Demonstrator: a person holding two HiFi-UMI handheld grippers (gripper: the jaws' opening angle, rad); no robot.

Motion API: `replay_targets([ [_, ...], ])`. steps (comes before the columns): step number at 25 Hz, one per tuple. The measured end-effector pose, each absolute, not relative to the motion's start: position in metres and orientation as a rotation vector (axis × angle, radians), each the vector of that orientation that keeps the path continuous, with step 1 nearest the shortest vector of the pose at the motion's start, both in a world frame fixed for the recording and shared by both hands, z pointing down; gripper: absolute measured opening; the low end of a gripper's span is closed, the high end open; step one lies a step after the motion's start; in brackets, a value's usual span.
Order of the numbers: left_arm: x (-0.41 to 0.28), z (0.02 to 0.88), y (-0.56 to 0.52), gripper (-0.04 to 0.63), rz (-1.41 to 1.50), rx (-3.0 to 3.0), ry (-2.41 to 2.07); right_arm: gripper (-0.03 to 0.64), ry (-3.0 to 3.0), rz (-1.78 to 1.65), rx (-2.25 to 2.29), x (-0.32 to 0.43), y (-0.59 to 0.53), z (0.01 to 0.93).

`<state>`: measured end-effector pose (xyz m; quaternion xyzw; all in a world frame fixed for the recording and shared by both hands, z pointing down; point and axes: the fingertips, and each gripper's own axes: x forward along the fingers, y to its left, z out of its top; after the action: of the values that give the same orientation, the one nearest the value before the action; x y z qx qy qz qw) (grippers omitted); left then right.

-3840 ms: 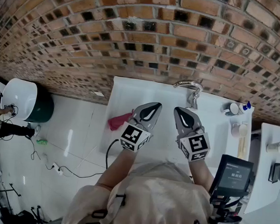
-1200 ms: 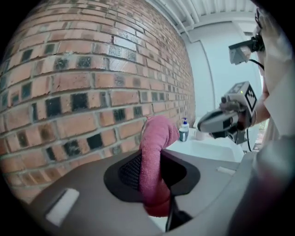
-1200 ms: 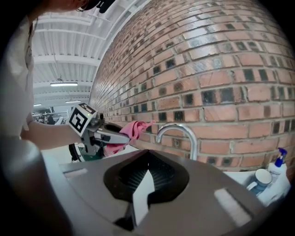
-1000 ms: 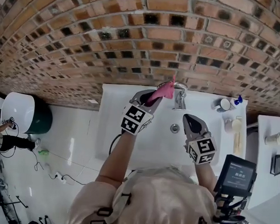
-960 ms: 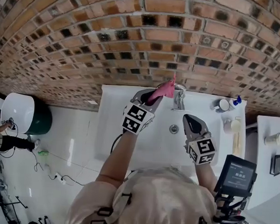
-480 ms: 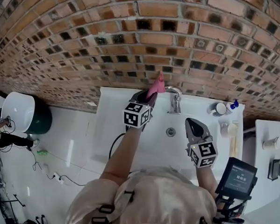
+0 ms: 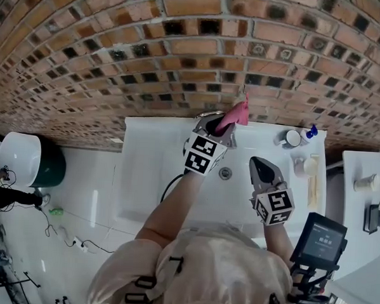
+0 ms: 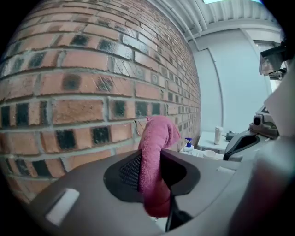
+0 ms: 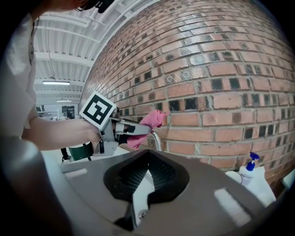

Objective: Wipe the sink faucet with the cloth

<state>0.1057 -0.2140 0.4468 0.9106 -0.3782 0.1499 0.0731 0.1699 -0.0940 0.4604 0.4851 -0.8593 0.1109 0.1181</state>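
Note:
My left gripper (image 7: pixel 218 125) is shut on the pink cloth (image 7: pixel 236 112), which sticks up out of the jaws against the brick wall. In the left gripper view the cloth (image 8: pixel 156 136) fills the gap between the pads. In the head view this gripper covers most of the faucet. From the right gripper view the chrome faucet spout (image 9: pixel 157 138) curves down just behind the left gripper (image 9: pixel 134 131), with the cloth (image 9: pixel 151 120) bunched over its top. My right gripper (image 7: pixel 259 164) hovers over the white sink (image 7: pixel 144 171), nearer than the faucet, jaws together and empty (image 9: pixel 148 156).
A drain (image 7: pixel 225 173) sits in the basin between the two grippers. On the sink's right rim stand a blue-pump bottle (image 7: pixel 309 132) and two cups (image 7: pixel 291 139) (image 7: pixel 305 166). A device with a screen (image 7: pixel 319 239) hangs at lower right. A green-based basin (image 7: pixel 25 160) stands on the floor at left.
The left gripper has carried the cloth to the right, from beside the faucet's left side to over the faucet. The right gripper stays over the basin, little changed.

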Motion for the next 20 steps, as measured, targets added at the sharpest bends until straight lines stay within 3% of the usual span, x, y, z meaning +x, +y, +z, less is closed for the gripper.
replay_targets([
  [13,0.134,0.562,-0.222,0.094,0.754,2.619,-0.999,-0.009,-2.398,0.446,1.543,0.221,-0.103,0.49],
  [20,0.117,0.458,-0.208,0.094,0.453,2.773,-1.048,-0.009,-2.431,0.444,1.502,0.202,-0.115,0.49],
])
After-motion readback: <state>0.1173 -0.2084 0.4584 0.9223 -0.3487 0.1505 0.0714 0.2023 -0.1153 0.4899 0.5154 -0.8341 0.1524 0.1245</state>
